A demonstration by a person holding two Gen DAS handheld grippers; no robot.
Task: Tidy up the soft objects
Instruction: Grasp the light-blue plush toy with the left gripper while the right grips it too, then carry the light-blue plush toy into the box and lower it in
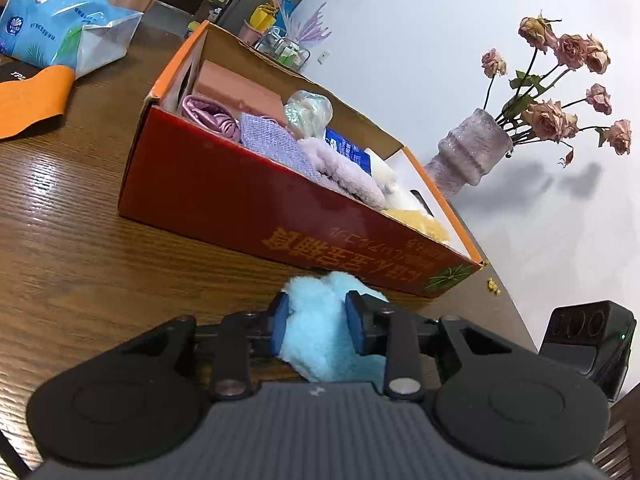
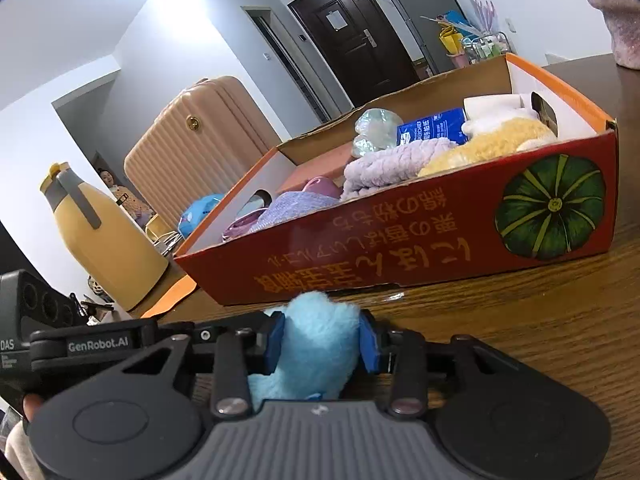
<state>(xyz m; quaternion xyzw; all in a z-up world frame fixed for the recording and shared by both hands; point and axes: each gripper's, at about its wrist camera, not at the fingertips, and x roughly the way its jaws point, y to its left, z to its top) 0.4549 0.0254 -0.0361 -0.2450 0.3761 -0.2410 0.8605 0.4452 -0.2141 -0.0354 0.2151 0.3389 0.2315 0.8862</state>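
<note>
A fluffy light-blue soft item (image 1: pixel 316 332) lies on the wooden table just in front of the red and orange cardboard box (image 1: pixel 224 196). My left gripper (image 1: pixel 318 320) is shut on it, blue pads pressing into the fur on both sides. In the right wrist view the same blue fluff (image 2: pixel 316 344) sits squeezed between the pads of my right gripper (image 2: pixel 322 344). The box (image 2: pixel 400 240) holds several soft things: a purple satin piece (image 1: pixel 208 118), a lilac knitted cloth (image 1: pixel 276 144), a lavender fuzzy item (image 2: pixel 384 168) and a yellow plush (image 2: pixel 488 144).
A vase of dried roses (image 1: pixel 472 156) stands behind the box by the wall. A blue tissue pack (image 1: pixel 60 28) and an orange sheet (image 1: pixel 32 96) lie at the far left. A yellow jug (image 2: pixel 104 240) and a tan suitcase (image 2: pixel 200 140) are beyond the table.
</note>
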